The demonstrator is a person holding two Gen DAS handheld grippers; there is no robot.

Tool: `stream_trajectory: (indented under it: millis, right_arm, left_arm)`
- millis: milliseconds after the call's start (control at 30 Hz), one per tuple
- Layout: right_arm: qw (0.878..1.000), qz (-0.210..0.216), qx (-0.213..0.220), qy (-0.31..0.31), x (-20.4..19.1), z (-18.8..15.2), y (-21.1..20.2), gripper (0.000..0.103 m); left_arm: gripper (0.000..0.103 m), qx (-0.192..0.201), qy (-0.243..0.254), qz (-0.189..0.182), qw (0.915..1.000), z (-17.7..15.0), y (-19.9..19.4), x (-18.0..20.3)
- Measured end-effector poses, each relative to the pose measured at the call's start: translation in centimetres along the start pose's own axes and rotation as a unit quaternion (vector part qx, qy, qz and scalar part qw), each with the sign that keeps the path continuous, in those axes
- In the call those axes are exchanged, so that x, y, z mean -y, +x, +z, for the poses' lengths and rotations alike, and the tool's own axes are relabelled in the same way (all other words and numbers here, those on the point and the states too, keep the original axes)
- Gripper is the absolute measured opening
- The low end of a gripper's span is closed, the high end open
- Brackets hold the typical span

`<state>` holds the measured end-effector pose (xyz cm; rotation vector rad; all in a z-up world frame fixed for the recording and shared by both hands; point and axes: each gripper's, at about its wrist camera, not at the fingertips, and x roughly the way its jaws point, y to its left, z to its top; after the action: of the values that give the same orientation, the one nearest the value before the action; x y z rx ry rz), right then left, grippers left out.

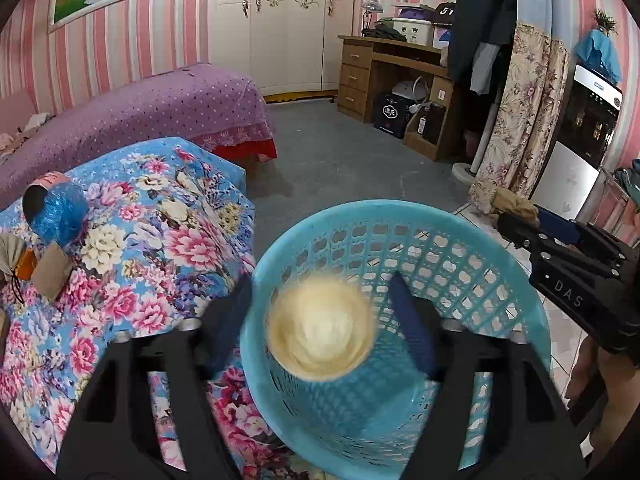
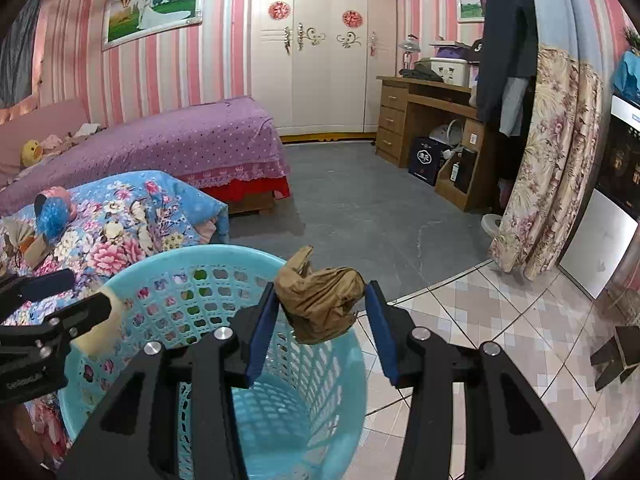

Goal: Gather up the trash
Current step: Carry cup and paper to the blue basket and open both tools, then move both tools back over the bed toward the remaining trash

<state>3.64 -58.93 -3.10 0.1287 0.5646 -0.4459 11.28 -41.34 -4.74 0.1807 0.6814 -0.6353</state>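
Seeing left gripper [image 1: 320, 320] jaws wide apart over the blue basket [image 1: 400, 216], blurred cream cup [image 1: 320, 330] loose between them. Right gripper [image 2: 320, 312], we read clamped on crumpled brown paper [image 2: 320, 304] above basket rim.

The laundry basket [image 1: 460, 248] is showing smooth, glossy turquoise plastic lattice. The crumpled paper bag [image 2: 320, 304] is looking matt, creased brown. The table's floral cloth [image 1: 152, 240] is looking soft, woven cotton.
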Motion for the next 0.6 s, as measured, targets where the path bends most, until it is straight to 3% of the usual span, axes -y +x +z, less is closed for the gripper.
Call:
stream_trajectory:
  millis: [267, 500, 533, 567, 600]
  right_arm:
    - [1.000, 0.006, 0.005, -0.006, -0.7, -0.5, -0.2, 0.045]
    - [1.000, 0.004, 0.012, -0.016, -2.4, -0.6, -0.8, 0.047]
    - [1.000, 0.001, 0.011, -0.018, -2.7, -0.6, -0.9, 0.054]
    - [1.000, -0.004, 0.010, -0.020, -3.0, -0.6, -0.9, 0.073]
    - [1.000, -0.013, 0.015, -0.022, -3.2, -0.6, -1.1, 0.086]
  left_arm:
    - [0.097, 0.038, -0.007, 0.048, 0.9981, 0.0, -3.0, -3.9]
    - [0.097, 0.031, -0.044, 0.076, 0.9956, -0.7, -4.1, -8.0]
    - [0.097, 0.031, -0.048, 0.078, 0.9953, -0.8, -4.3, -8.4]
    - [0.097, 0.033, -0.049, 0.084, 0.9947, -1.0, -4.7, -8.9]
    - [0.097, 0.035, -0.049, 0.089, 0.9942, -1.1, -5.0, -9.3]
